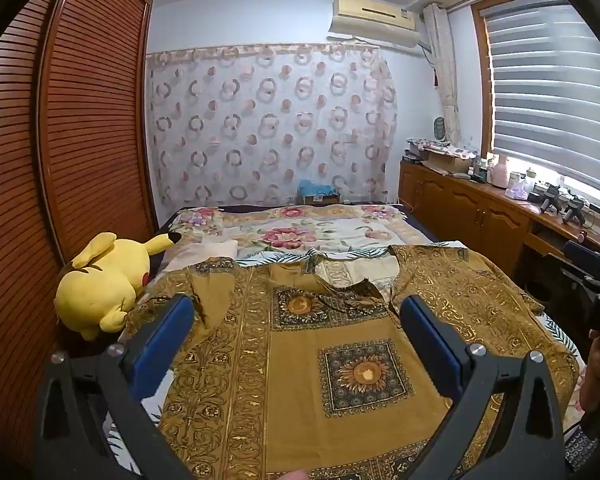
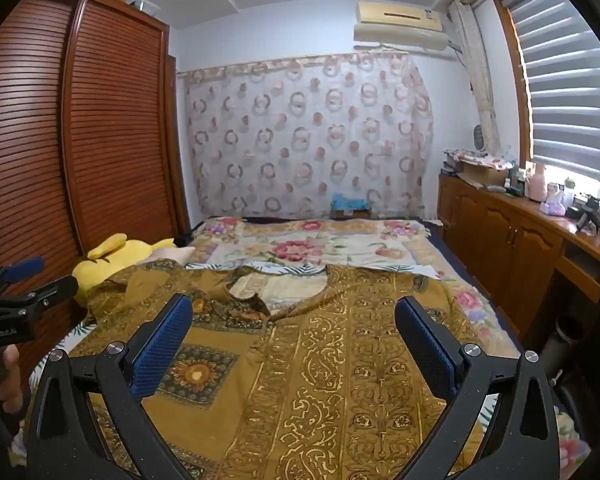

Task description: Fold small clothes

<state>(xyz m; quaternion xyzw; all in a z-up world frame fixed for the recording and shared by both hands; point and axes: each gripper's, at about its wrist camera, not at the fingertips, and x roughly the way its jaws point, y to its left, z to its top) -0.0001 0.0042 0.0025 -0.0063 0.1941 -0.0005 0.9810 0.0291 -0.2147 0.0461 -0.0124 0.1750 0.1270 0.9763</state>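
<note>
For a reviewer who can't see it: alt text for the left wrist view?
The open left claw hovers above a mustard-gold patterned shirt spread flat on a bed, holding nothing. A yellow plush toy lies at the shirt's left, by a slatted wooden wardrobe.

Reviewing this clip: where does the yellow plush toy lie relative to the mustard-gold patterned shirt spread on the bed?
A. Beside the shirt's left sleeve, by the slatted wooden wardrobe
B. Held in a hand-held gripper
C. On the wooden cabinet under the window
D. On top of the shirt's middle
A: the yellow plush toy lies off the left sleeve of the mustard-gold patterned shirt, next to the slatted wooden wardrobe.
</note>
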